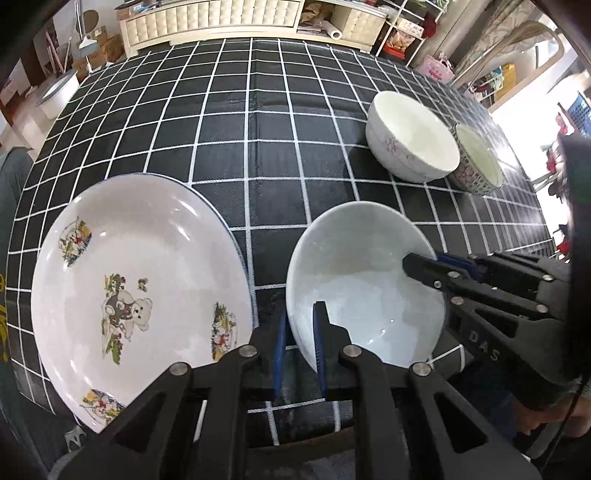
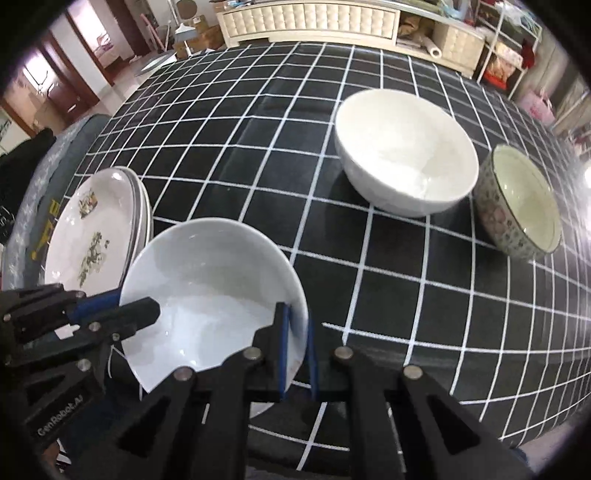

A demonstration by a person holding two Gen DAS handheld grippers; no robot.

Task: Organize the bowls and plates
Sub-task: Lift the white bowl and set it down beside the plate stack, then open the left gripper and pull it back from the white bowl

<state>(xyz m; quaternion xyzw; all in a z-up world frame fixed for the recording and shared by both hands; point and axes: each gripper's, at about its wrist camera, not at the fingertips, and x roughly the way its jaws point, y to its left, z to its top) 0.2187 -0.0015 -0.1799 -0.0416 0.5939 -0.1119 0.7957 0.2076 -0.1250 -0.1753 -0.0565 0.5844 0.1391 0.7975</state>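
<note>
A plain white bowl (image 1: 364,280) sits near the table's front edge, also seen in the right wrist view (image 2: 210,291). My left gripper (image 1: 300,334) is shut on its left rim. My right gripper (image 2: 295,341) is shut on its right rim; it also shows in the left wrist view (image 1: 428,267). My left gripper shows in the right wrist view (image 2: 136,314). A white plate with a bear print (image 1: 136,295) lies left of the bowl, on top of a stack of plates (image 2: 92,236). A larger white bowl (image 1: 412,138) (image 2: 404,153) and a patterned bowl (image 1: 478,160) (image 2: 519,201) stand farther right.
The table wears a black cloth with a white grid (image 1: 236,122). A grey padded seat (image 2: 55,166) is at the left edge. A cream cabinet (image 2: 310,18) and shelves (image 2: 506,48) stand beyond the far edge.
</note>
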